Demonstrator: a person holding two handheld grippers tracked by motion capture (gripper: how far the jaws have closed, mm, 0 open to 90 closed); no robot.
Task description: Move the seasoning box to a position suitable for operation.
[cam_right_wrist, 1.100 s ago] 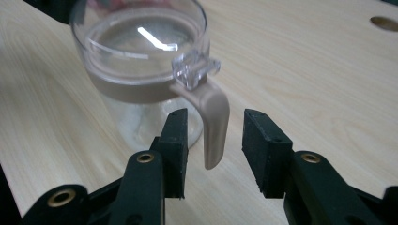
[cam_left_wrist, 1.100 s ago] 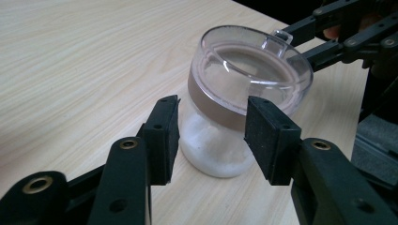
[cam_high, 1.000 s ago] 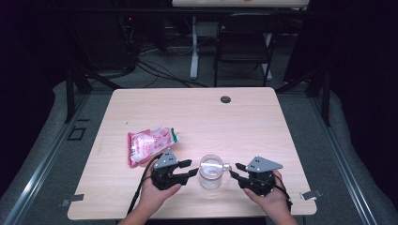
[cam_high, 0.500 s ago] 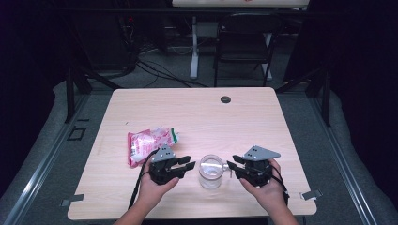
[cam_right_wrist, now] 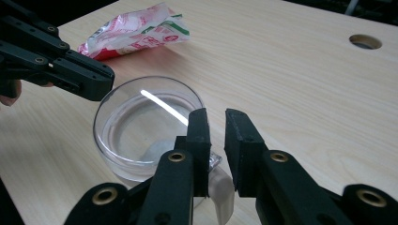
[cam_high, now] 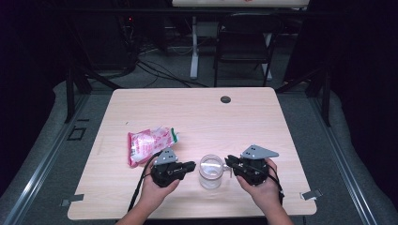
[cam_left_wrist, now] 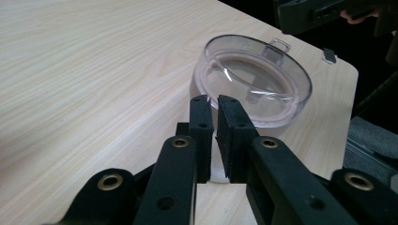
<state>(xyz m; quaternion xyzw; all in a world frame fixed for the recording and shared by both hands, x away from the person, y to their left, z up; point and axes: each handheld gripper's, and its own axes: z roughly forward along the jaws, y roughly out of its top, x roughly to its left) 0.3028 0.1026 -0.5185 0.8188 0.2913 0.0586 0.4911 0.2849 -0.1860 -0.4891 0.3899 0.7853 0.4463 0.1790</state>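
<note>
A clear round jar (cam_high: 210, 171) with a clear lid stands near the table's front edge, between my two grippers. My left gripper (cam_high: 191, 165) points at it from the left, its tips just short of the jar's wall (cam_left_wrist: 253, 79). Its jaws (cam_left_wrist: 213, 101) are shut to a narrow slit with nothing in it. My right gripper (cam_high: 228, 161) points at the jar from the right. Its jaws (cam_right_wrist: 216, 117) hover over the jar's rim (cam_right_wrist: 145, 126), almost closed, holding nothing. A small clear tab (cam_right_wrist: 214, 160) on the lid sits just below them.
A red and white snack bag (cam_high: 149, 143) lies on the wooden table (cam_high: 197, 117), left of and behind the left gripper; the same bag (cam_right_wrist: 136, 30) is beyond the jar. A cable hole (cam_high: 225, 99) is at the table's back. A folding chair (cam_high: 244, 44) stands behind the table.
Both hands dipped toward the front edge and came back. The right gripper now sits a little closer to the jar. The jar and the bag have not moved.
</note>
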